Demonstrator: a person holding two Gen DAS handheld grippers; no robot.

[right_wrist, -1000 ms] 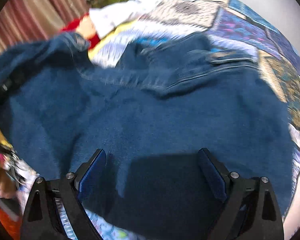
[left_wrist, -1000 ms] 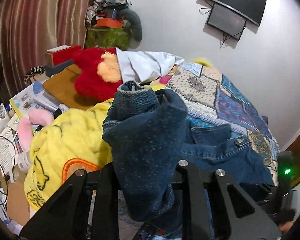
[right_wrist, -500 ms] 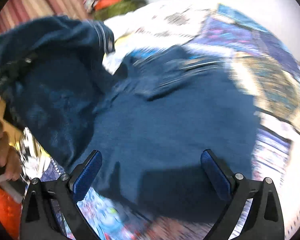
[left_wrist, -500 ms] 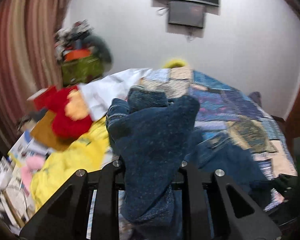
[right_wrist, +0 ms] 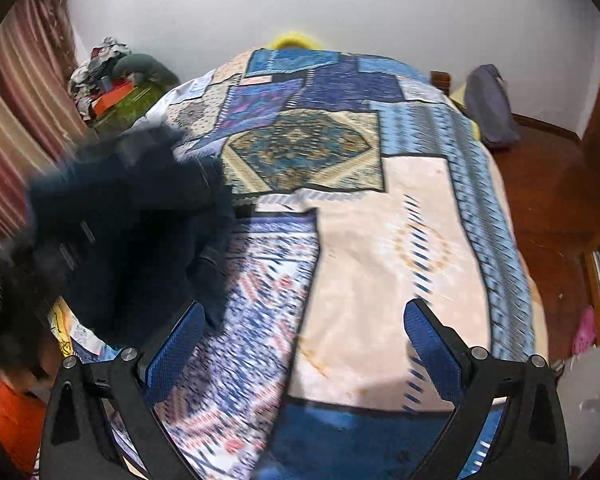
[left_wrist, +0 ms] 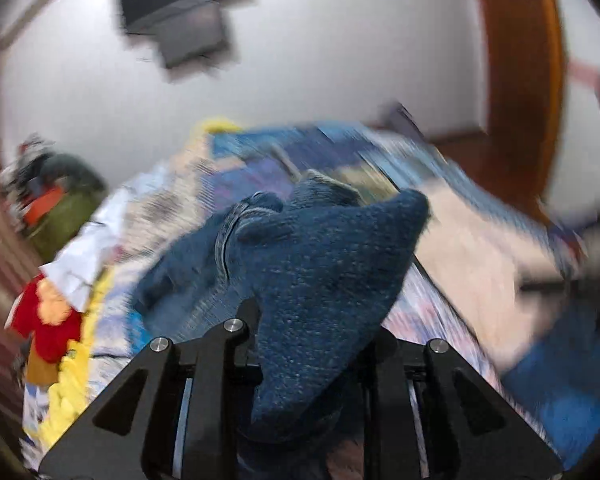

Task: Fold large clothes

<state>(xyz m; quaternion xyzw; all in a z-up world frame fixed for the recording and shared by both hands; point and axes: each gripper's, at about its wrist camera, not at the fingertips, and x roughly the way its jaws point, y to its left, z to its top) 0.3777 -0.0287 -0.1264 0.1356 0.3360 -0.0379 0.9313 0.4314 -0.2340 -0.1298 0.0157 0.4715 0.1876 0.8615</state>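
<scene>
A dark blue denim garment [left_wrist: 324, 280] is held clamped in the left gripper [left_wrist: 312, 344], bunched and lifted above the left edge of the bed [right_wrist: 400, 240]. In the right wrist view the garment hangs as a blurred mass over that same edge. The right gripper [right_wrist: 300, 336] is seen with jaws spread wide and nothing between them, above the patchwork quilt [right_wrist: 300, 148]. The step in hand is judged to be carrying the garment for laying out. A second hold by the free gripper is called for next, then spreading flat on the quilt.

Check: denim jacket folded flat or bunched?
Bunched. The denim jacket hangs crumpled from the shut left gripper, lifted off the patchwork bedspread.
</scene>
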